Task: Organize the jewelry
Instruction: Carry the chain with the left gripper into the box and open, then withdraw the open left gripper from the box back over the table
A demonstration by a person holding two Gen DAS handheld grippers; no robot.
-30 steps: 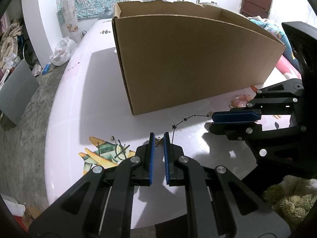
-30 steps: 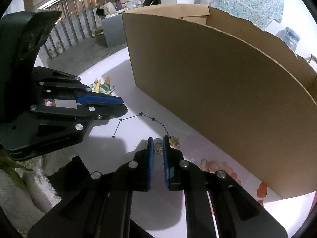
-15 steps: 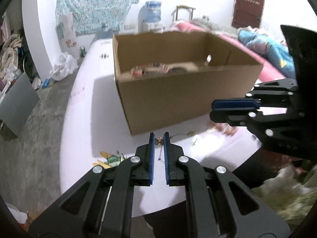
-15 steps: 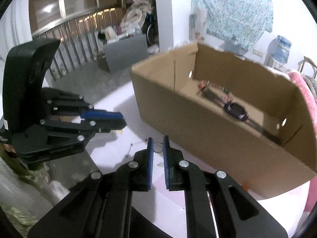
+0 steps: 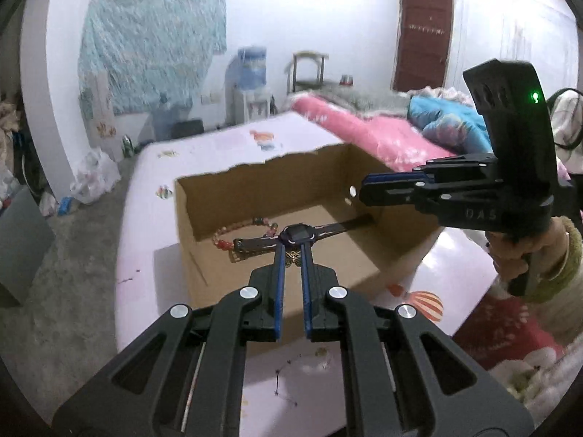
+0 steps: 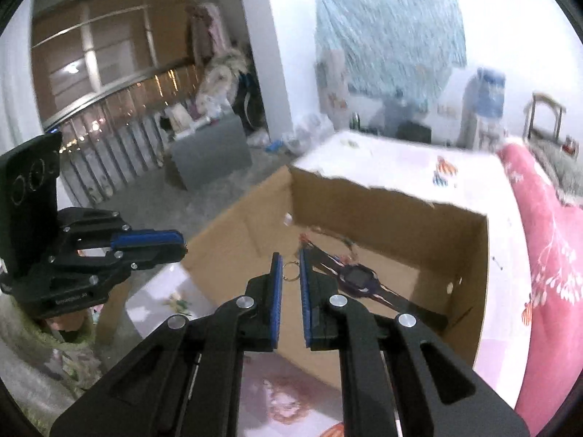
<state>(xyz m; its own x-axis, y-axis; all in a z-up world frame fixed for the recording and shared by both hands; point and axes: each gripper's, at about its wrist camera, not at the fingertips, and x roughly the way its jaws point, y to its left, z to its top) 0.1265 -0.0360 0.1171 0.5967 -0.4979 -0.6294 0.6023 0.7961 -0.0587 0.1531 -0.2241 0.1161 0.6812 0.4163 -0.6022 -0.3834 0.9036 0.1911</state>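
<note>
While the cardboard box (image 5: 204,218) holds a dark watch (image 5: 297,235) w/ a bead bracelet (image 5: 233,231) at its 10 o'clock, the left gripper (image 5: 292,258) pinches a gold butterfly charm (image 5: 292,259) above the box, and the right gripper (image 6: 290,267), fingers nearly closed, nips a small ring (image 6: 290,270) at 12 o'clock, over the box interior.

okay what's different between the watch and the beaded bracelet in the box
The watch is dark, with a flat strap and a square face; the beaded bracelet is a string of pink and reddish round beads. The watch lies stretched out straight; the bracelet curves. Both rest on the floor of the cardboard box, crossing each other.
</note>
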